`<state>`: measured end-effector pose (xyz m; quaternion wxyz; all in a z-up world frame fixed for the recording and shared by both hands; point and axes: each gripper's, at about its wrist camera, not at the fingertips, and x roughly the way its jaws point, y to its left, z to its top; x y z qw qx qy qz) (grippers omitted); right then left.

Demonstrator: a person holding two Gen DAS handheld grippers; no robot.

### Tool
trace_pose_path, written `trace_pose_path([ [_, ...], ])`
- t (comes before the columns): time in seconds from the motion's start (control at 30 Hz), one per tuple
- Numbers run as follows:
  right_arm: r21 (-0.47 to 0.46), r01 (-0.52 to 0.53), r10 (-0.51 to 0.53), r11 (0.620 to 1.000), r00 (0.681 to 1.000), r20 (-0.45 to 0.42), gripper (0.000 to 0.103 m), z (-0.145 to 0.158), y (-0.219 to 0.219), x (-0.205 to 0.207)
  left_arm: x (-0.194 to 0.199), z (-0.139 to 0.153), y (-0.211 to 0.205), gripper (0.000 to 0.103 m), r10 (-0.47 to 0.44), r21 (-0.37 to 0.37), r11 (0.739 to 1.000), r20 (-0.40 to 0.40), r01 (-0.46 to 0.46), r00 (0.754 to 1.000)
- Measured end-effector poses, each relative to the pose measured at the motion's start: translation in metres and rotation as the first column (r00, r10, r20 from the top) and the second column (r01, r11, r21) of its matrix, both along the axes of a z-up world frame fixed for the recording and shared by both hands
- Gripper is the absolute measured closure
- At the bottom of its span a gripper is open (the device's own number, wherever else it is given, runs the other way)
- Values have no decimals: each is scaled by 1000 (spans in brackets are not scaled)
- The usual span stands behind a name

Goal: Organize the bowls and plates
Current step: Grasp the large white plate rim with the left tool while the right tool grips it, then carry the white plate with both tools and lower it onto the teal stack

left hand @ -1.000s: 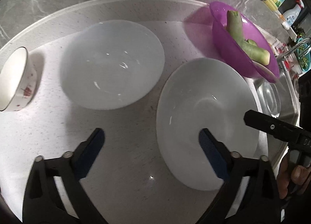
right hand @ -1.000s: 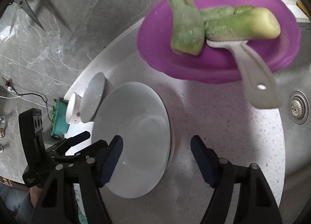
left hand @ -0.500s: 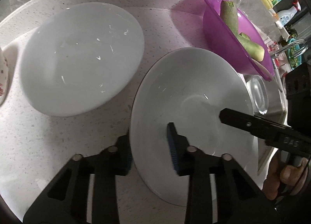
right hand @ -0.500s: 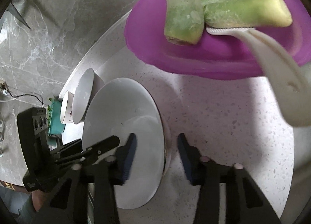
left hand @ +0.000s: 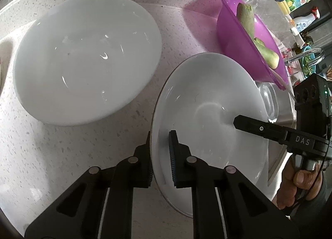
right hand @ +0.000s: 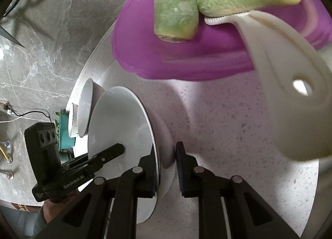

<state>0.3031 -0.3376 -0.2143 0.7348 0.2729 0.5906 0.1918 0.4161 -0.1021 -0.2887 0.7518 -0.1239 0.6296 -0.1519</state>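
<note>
Speckled white countertop (left hand: pixel 62 156) is filling both views, backed by grey marbled wall tiles (right hand: pixel 51 31), as I am working the two hand-held grippers over the dishes. My left gripper (left hand: pixel 160 156) is clamped tight on the near rim of the white plate (left hand: pixel 207 104), one blue pad under the rim and the other pressing on the plate's inner face. My right gripper (right hand: pixel 166 168) is straddling the opposite rim of the same plate (right hand: pixel 116 127); its jaws are closing, the left pad lying against the plate's face and the right pad just reaching its underside. In the left wrist view, that right gripper (left hand: pixel 244 124) is showing one finger lying over the plate's centre, with a person's hand (left hand: pixel 298 181) wrapped around the handle. Just beside the plate, on its left, a white bowl (left hand: pixel 87 58) is sitting upright on the counter. Behind the plate, a purple plastic bowl (left hand: pixel 238 38) is holding pale green vegetable pieces (right hand: pixel 176 6) and a white peeler (right hand: pixel 290 73), its handle jutting over the bowl's rim. Beyond the bowl, bottles (left hand: pixel 300 0) are standing against the wall. From the right wrist view, a small white cup (right hand: pixel 72 120) is sitting past the white bowl (right hand: pixel 87 108).
</note>
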Motion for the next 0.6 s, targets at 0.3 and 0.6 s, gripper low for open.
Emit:
trace_pose_path([
  [0.3, 26, 0, 1, 1000, 999, -32, 85, -2, 0, -4, -8, 8, 2, 93, 7, -12, 1000, -3, -7, 1000],
  [0.6, 43, -9, 10, 999, 1000, -26, 85, 6, 0, -13, -20, 22, 6, 93, 10, -39, 999, 8, -9, 1000],
])
